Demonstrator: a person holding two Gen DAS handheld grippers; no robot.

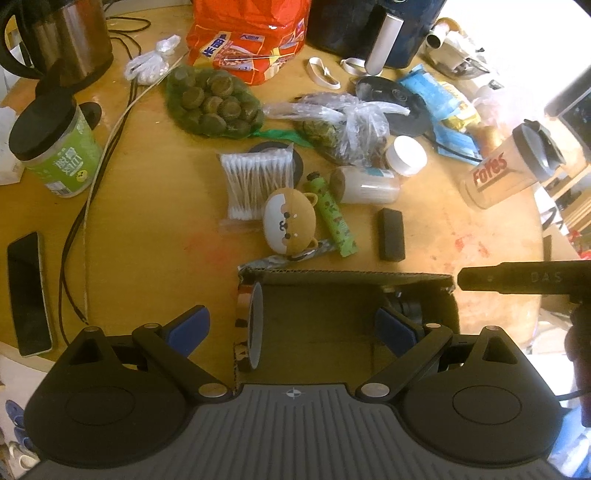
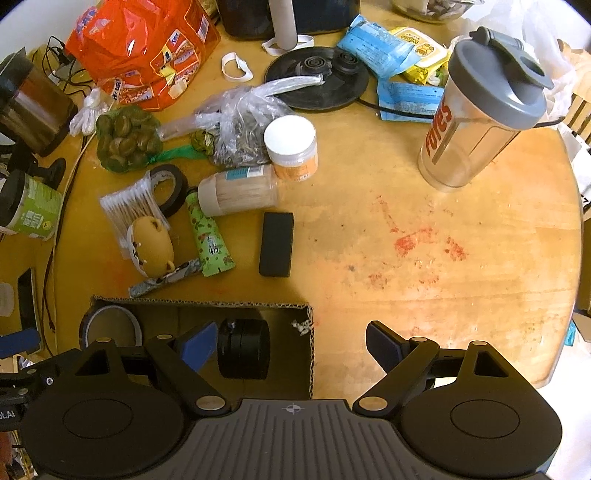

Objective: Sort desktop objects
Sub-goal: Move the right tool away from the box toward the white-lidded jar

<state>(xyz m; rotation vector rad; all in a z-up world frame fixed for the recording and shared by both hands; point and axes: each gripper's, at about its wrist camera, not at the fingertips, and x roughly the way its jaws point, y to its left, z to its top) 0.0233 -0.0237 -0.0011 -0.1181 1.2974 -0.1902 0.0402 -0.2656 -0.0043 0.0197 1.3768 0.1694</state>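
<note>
Sitting at the lower middle of both views, the cardboard box [image 1: 343,280] is open at the top and rests on the round wooden table [image 2: 424,258]. A roll of tape [image 2: 110,325] stands on edge against its left wall, and a black cylindrical object [image 2: 243,349] lies toward its right side. Over the box, the left gripper [image 1: 295,326] has its blue-padded fingers spread wide, one outside the left wall and one inside near the right wall, with nothing between them. The right gripper [image 2: 291,343] is spread wide too and empty, its left finger above the box and its right finger above bare tabletop.

Just beyond the far wall of the box lies a patterned foil wrapper [image 2: 166,280]. Above it in the frame sit a dog-faced round case [image 1: 290,221], a green printed tube [image 1: 332,218] beside it, and a black rectangular block [image 1: 390,235] a little apart to the right. A packet of cotton swabs [image 1: 255,181] partly covers a black tape roll [image 2: 170,188]. A clear toothpick holder [image 2: 240,194] lies on its side, touching a white-lidded jar [image 2: 291,147].

Farther up are a net bag of dark round items [image 1: 214,101], a knotted clear plastic bag [image 1: 347,122], and an orange snack bag [image 1: 251,33]. A shaker bottle [image 2: 476,114] stands at upper right, a green-labelled jar [image 1: 55,151] and a phone [image 1: 27,291] at left.
</note>
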